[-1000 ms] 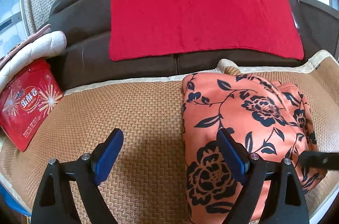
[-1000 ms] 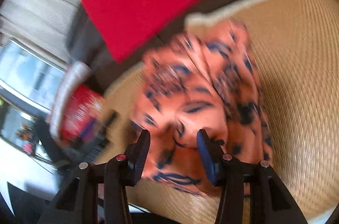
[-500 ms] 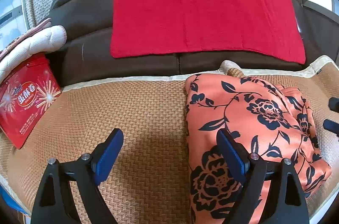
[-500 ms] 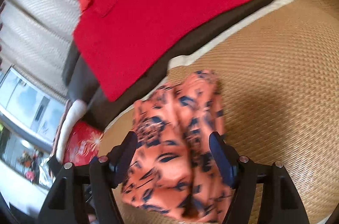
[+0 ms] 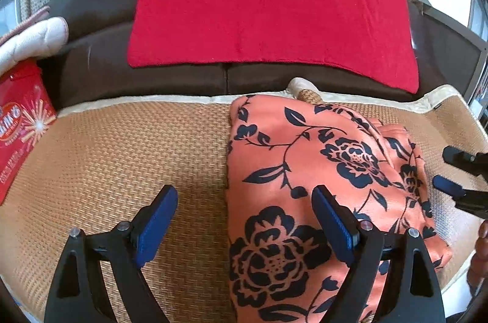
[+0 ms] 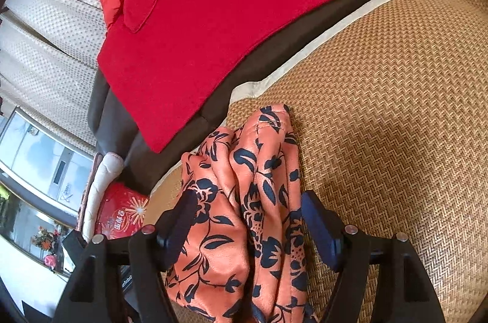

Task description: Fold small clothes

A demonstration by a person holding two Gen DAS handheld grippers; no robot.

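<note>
An orange garment with dark blue flowers lies folded on a woven mat. My left gripper is open and empty; its right finger hangs over the garment's near left part, its left finger over bare mat. My right gripper is open, its fingers spread on either side of the garment's bunched right edge, holding nothing. The right gripper also shows at the right edge of the left wrist view.
A red cloth drapes over a dark brown sofa back behind the mat. A red snack bag and a white padded cloth lie at the far left. Bare mat stretches right of the garment.
My right gripper has opened wider, let go of the garment and moved back along its right edge. The garment has settled flat. My left gripper has barely moved.
</note>
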